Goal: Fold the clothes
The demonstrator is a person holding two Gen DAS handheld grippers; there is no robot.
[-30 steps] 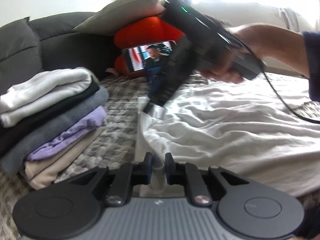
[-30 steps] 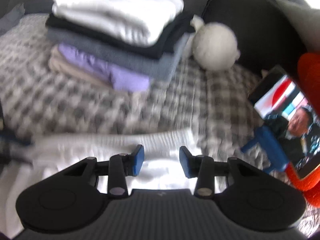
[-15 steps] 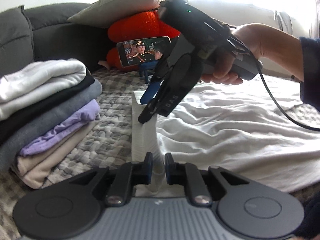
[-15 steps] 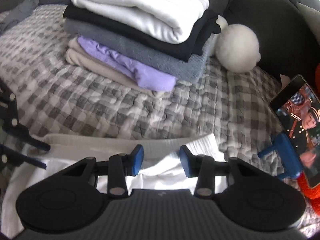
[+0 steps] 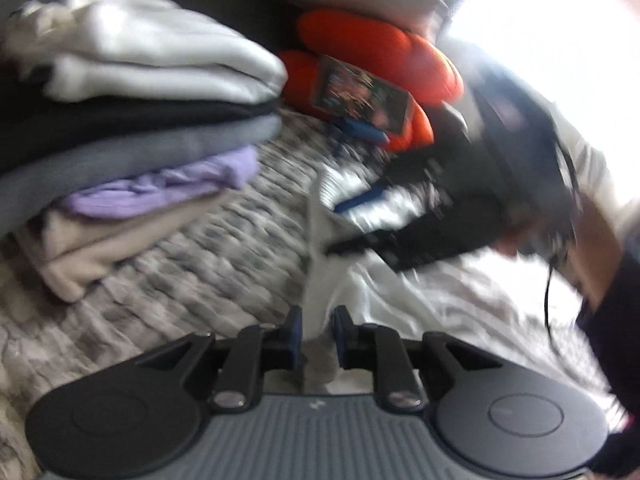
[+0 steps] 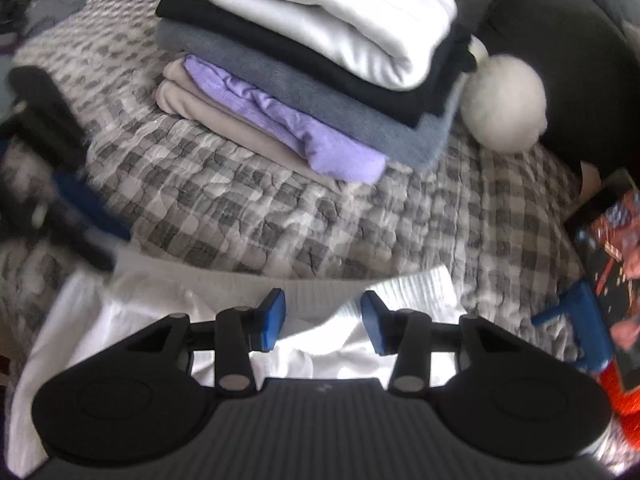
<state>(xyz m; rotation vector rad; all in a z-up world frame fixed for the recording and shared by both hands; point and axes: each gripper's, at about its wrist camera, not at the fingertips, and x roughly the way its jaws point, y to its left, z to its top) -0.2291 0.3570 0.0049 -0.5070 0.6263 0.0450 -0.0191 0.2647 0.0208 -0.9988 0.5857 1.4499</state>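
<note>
A white garment [image 6: 120,320] lies spread on the checked quilt [image 6: 280,208]. Its ribbed hem [image 6: 416,286] runs across the front of the right wrist view. My right gripper [image 6: 323,320] is open, and its blue pads straddle that hem. The left wrist view is blurred by motion. There my left gripper [image 5: 318,336] is shut on a raised edge of the white garment [image 5: 320,280]. The right gripper [image 5: 352,224] shows just beyond it, jaws apart around the same edge, held by a hand [image 5: 532,240]. The left gripper [image 6: 84,224] appears blurred at the left of the right wrist view.
A stack of folded clothes [image 6: 304,64], white on top of black, grey, purple and beige, sits close behind the hem. Beside it lie a white fluffy ball [image 6: 504,100] and a phone [image 6: 612,240] on a blue stand, against orange cushions [image 5: 380,52] and a dark sofa back [image 6: 560,40].
Both grippers have moved toward the folded stack, which now looms larger. The left gripper has swung quickly while still holding the garment edge. The right gripper stays open over the hem.
</note>
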